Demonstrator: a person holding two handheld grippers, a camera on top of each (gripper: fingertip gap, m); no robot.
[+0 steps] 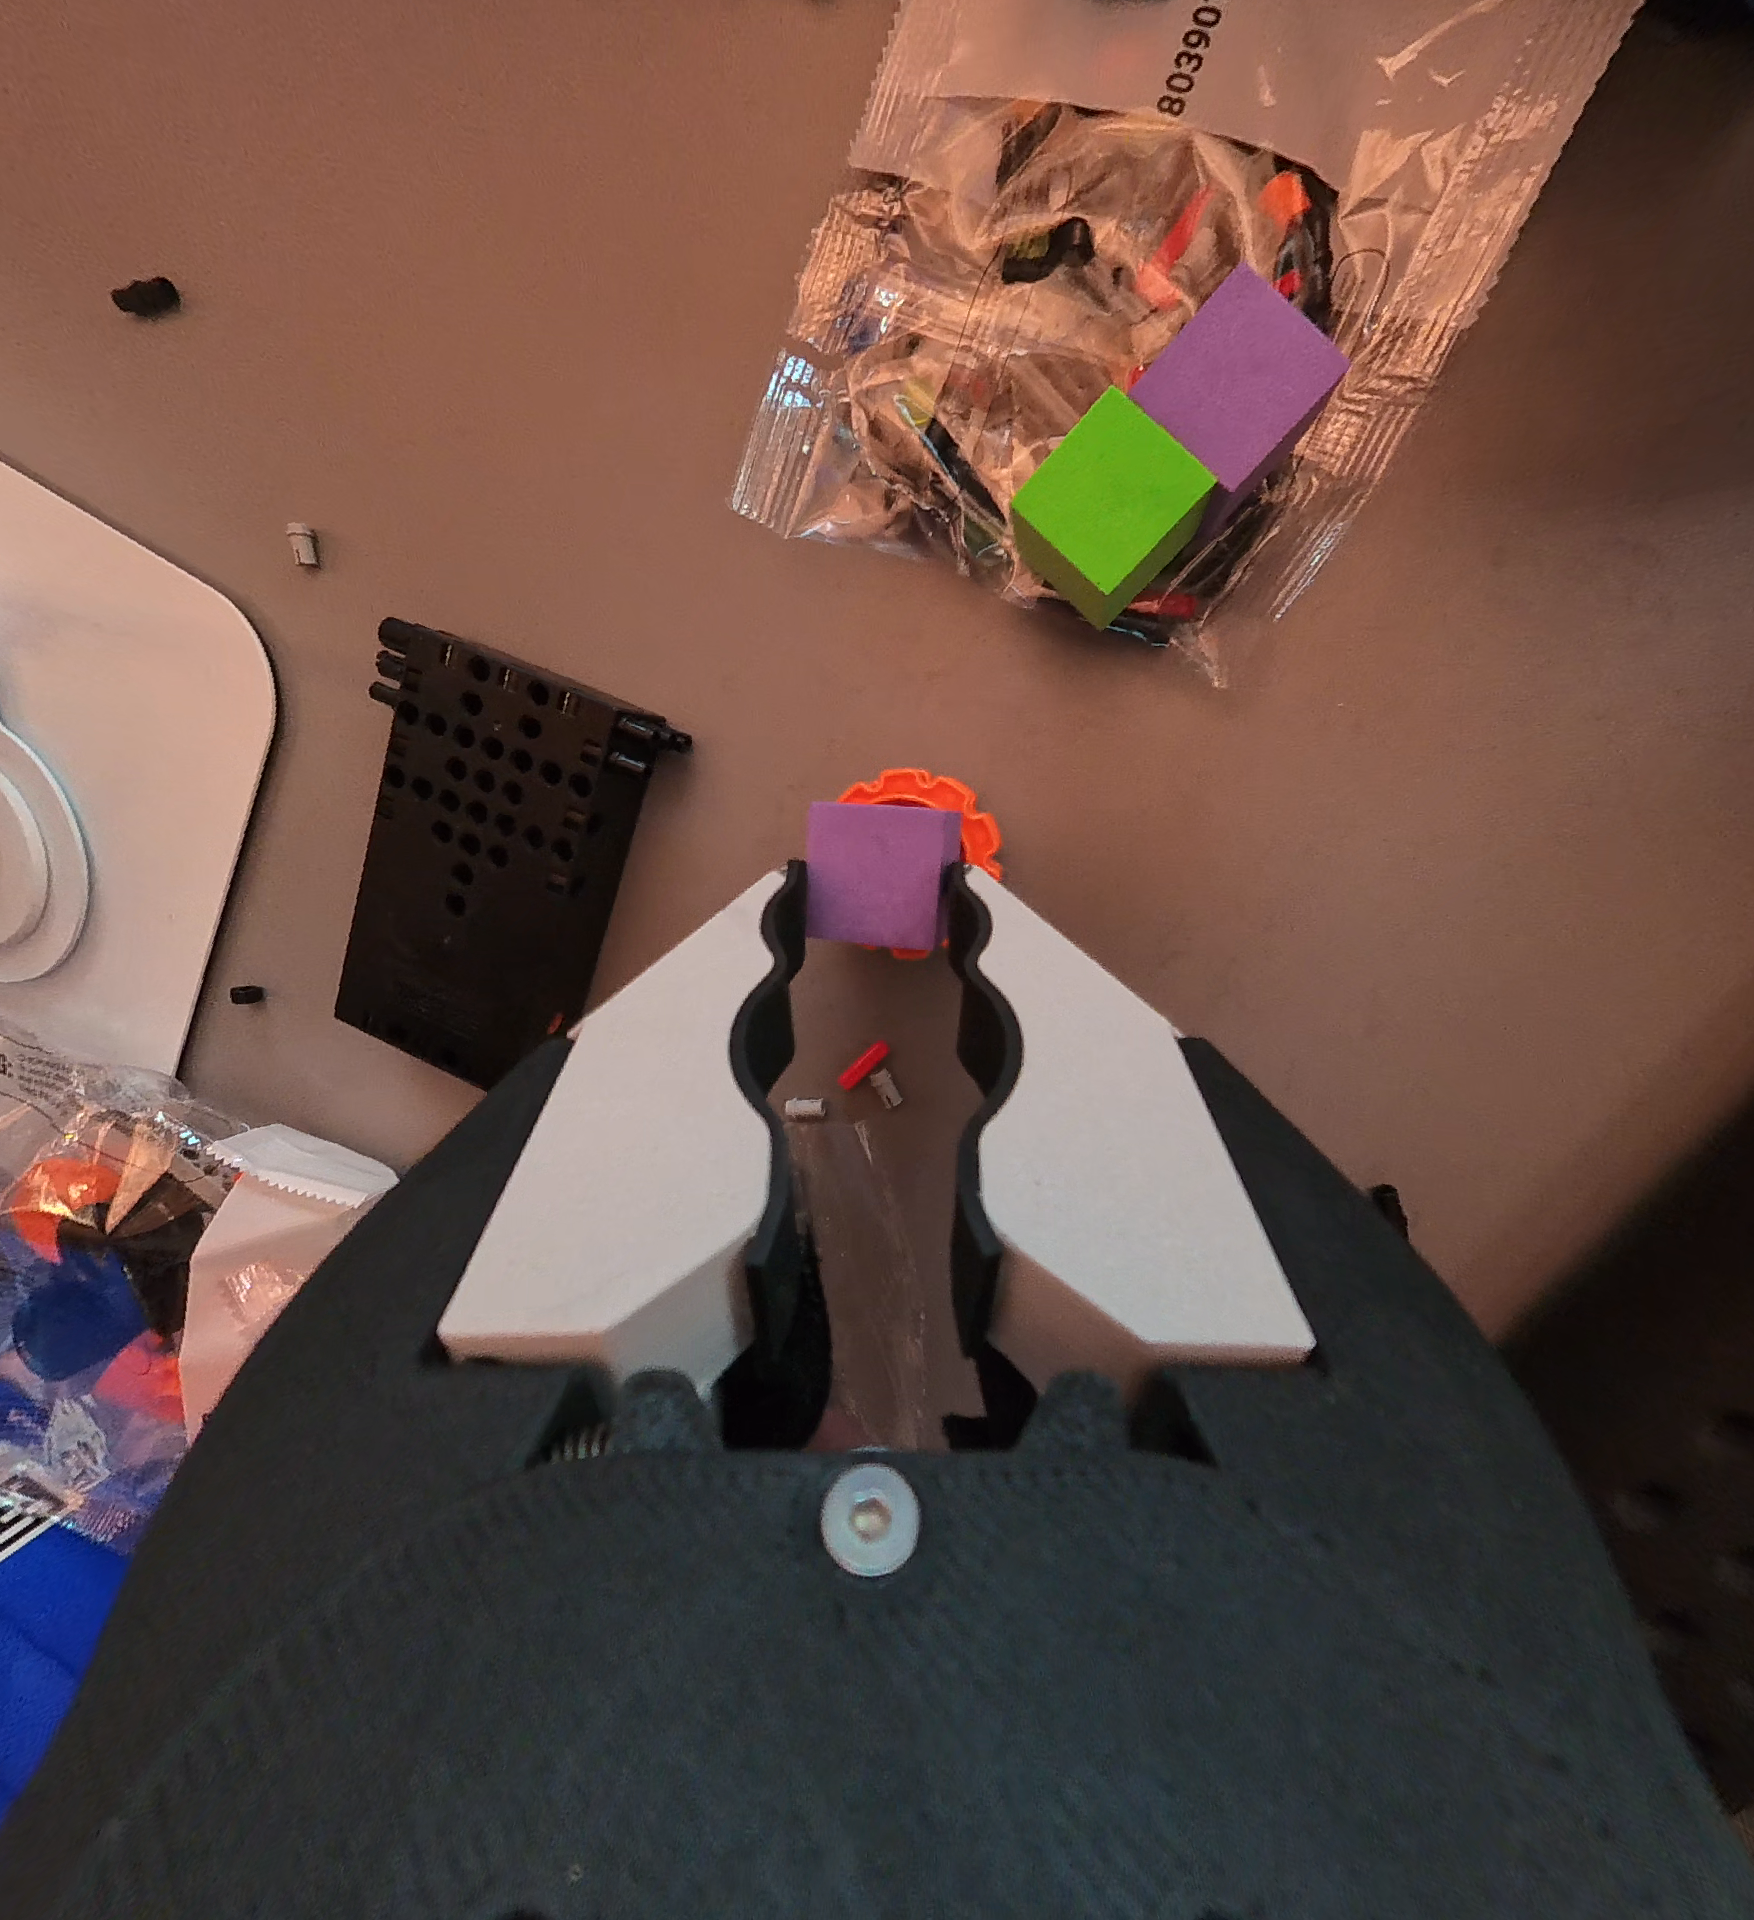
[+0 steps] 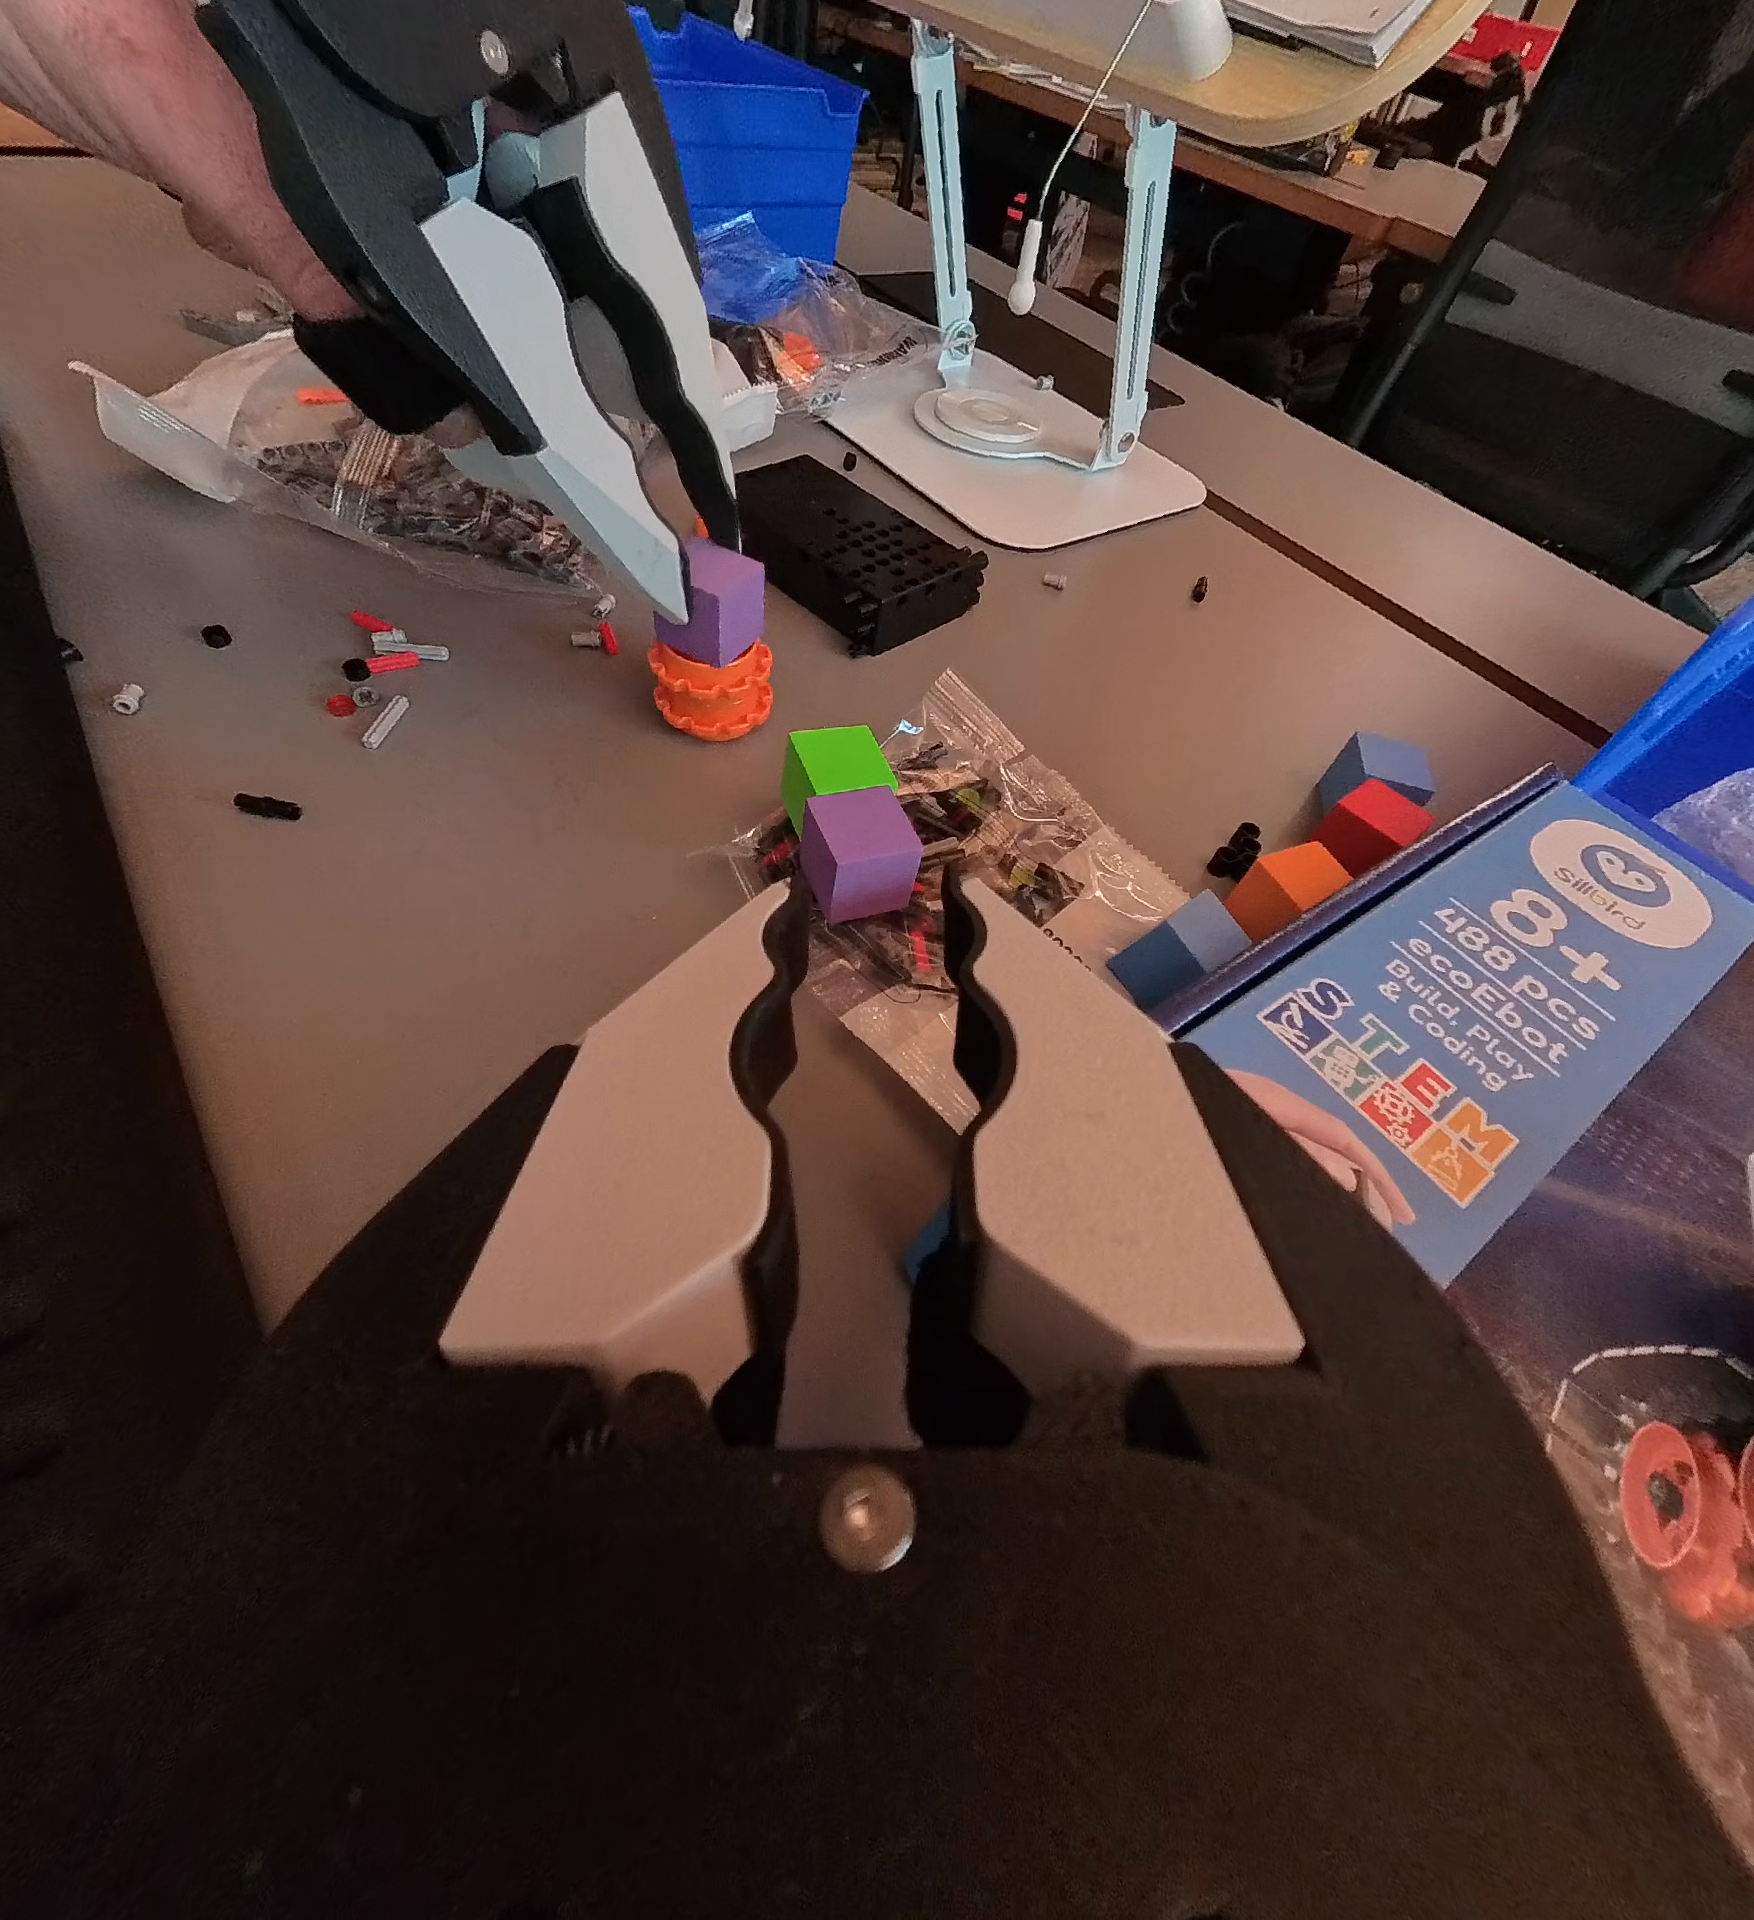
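My left gripper (image 1: 878, 883) is shut on a purple cube (image 1: 873, 878) at its fingertips. The cube sits on or just above an orange gear stack (image 1: 972, 821). The right wrist view shows this from the side: the left gripper (image 2: 709, 582), held by a hand, pinches the purple cube (image 2: 722, 613) on top of the orange gears (image 2: 712, 696). My right gripper (image 2: 873, 914) is open and empty. Its tips are just short of a second purple cube (image 2: 860, 852), which lies with a green cube (image 2: 837, 764) on a clear bag of parts (image 2: 998, 831).
A black perforated plate (image 2: 862, 556) and a white lamp base (image 2: 1018, 468) lie beyond the gears. Loose pins (image 2: 385, 665) are scattered at left. Blue, red and orange cubes (image 2: 1372, 821) and a blue box (image 2: 1455, 997) are at right. Another bag of parts (image 2: 385, 478) lies behind the left gripper. My right fingertips sit around 15 cm from my left ones. From my left tips it is roughly 8 cm to the black perforated plate (image 2: 862, 556); from my right, 20 cm. Look for it in the left wrist view (image 1: 522, 799) too.
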